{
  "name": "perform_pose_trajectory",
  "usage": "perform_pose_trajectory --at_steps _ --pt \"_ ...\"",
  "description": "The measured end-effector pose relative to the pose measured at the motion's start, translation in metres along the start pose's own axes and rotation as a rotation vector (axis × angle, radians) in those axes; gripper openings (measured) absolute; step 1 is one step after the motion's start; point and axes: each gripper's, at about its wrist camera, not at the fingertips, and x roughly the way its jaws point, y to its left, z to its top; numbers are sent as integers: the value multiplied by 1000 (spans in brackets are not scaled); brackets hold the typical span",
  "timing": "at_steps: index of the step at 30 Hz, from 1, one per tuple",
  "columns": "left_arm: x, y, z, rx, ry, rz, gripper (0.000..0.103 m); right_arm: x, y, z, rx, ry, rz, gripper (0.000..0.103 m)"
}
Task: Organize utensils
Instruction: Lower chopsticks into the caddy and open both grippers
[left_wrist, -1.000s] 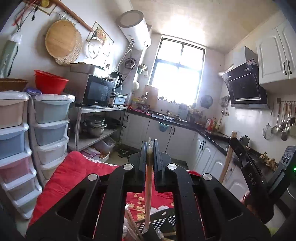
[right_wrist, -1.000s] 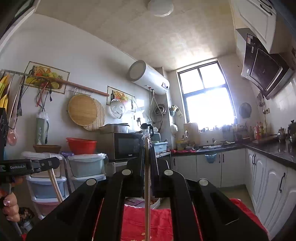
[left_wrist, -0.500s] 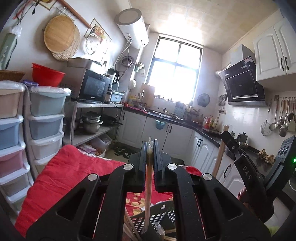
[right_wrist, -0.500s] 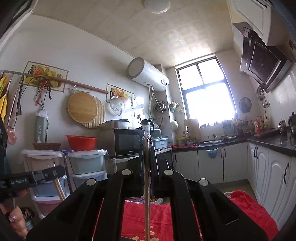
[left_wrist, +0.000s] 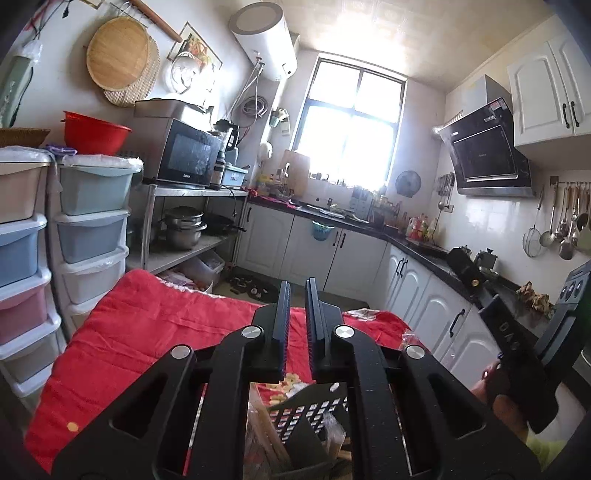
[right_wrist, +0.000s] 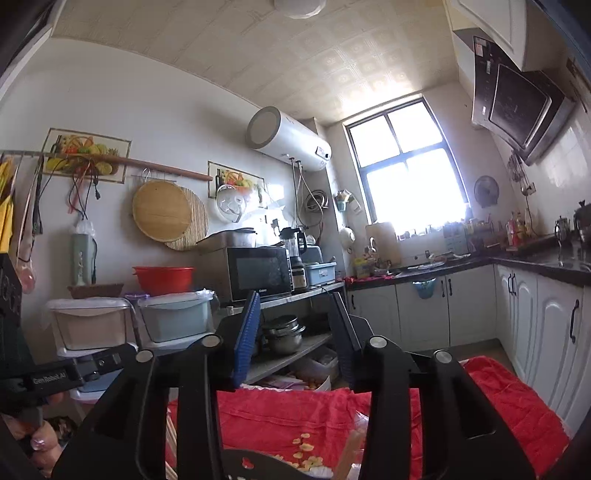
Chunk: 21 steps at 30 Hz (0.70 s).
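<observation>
While both grippers, left (left_wrist: 297, 314) and right (right_wrist: 295, 336), hold nothing, jaws parted, one black basket (left_wrist: 314, 410) sits below.

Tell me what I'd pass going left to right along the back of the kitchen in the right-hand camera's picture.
Red basin → microwave → blender → window → range hood.

A red cloth (left_wrist: 155, 332) covers the table; a black perforated basket (left_wrist: 314, 410) rests at its 6 o'clock edge
</observation>
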Motion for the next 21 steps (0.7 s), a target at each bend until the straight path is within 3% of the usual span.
perform_pose_trajectory --at_steps 7,9,11,15,21 --pt "-11 1 -3 3 20 -4 34 -23 -7 4 30 48 26 54" --pt "-15 2 -5 5 29 -6 47 -32 -6 5 26 59 17 57" --pt "-21 1 -6 6 37 -8 51 -39 -6 5 27 76 24 59" --pt "-33 2 -14 6 61 -16 71 -55 -3 3 27 119 39 65" --pt "-47 0 -28 18 95 -8 91 -77 2 -1 35 173 48 77"
